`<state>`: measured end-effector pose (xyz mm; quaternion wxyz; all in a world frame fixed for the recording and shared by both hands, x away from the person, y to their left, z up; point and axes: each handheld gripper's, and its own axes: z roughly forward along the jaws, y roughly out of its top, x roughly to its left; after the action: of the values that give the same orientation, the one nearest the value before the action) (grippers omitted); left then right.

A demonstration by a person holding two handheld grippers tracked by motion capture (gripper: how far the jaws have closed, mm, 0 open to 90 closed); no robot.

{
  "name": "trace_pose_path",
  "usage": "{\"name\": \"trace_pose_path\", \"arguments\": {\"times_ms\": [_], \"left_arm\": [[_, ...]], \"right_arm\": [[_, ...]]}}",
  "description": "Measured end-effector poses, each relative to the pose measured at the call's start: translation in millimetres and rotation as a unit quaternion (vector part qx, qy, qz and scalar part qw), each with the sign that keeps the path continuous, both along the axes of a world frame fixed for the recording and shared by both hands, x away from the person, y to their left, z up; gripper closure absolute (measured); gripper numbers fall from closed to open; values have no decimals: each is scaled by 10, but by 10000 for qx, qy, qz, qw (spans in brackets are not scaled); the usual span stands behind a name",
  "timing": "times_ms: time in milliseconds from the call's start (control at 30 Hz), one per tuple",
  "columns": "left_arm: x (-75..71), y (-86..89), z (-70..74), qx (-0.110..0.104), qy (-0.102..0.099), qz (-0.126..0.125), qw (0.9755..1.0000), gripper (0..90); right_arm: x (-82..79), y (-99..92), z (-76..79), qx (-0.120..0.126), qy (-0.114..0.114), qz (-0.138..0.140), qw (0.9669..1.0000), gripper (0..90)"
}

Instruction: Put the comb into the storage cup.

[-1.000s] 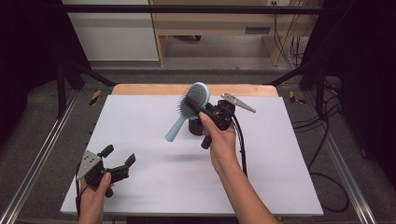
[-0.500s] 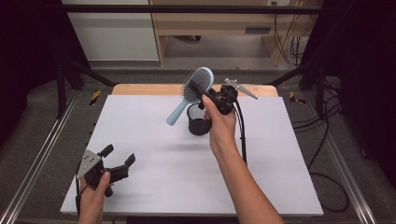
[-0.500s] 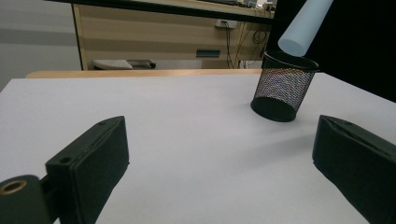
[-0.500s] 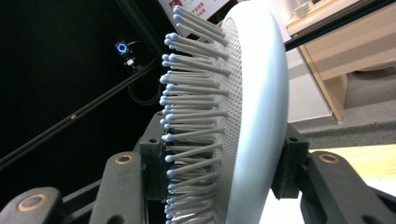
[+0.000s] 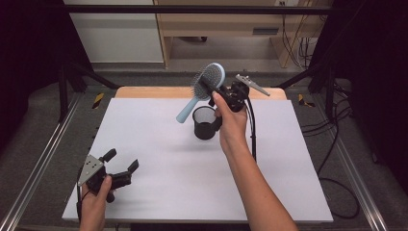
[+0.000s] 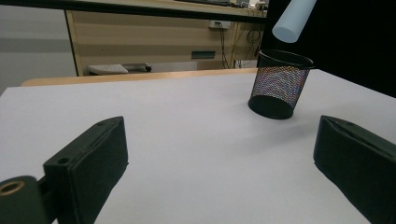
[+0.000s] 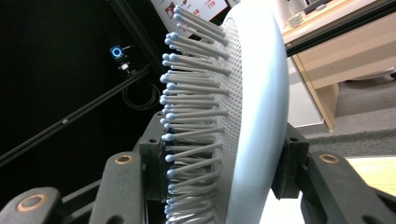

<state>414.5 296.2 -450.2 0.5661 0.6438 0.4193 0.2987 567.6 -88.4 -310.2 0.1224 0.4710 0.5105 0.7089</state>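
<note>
High view: right gripper (image 5: pixel 210 89) has carried hairbrush (image 5: pixel 201 91) back above cup (image 5: pixel 205 123)

Lab recording bench, white table (image 5: pixel 144 125) in black frame (image 5: pixel 192 8), cables (image 5: pixel 332 144), wooden shelving (image 5: pixel 216 24) behind

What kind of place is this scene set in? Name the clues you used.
Most likely a lab or workshop bench set up for recording. A white table stands inside a black metal frame, cables hang by wooden furniture behind, and a person holds a tool in each hand, the right tool gripping a hairbrush.
</note>
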Motion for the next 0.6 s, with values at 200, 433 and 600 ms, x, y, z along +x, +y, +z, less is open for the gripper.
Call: {"name": "trace_pose_path", "arguments": {"times_ms": [200,433,600], "left_arm": [[5,10,-5,-45,44,25,10000,31],[6,0,-9,-35,57,-3,10000,30],[10,6,-12,-30,55,9,10000,30]], "right_arm": [[45,-99,-9,39,-4,-134,9999,501],[55,-207,11,30,-70,-309,9995,500],[65,-297,25,-4,-65,-405,9992,499]]}}
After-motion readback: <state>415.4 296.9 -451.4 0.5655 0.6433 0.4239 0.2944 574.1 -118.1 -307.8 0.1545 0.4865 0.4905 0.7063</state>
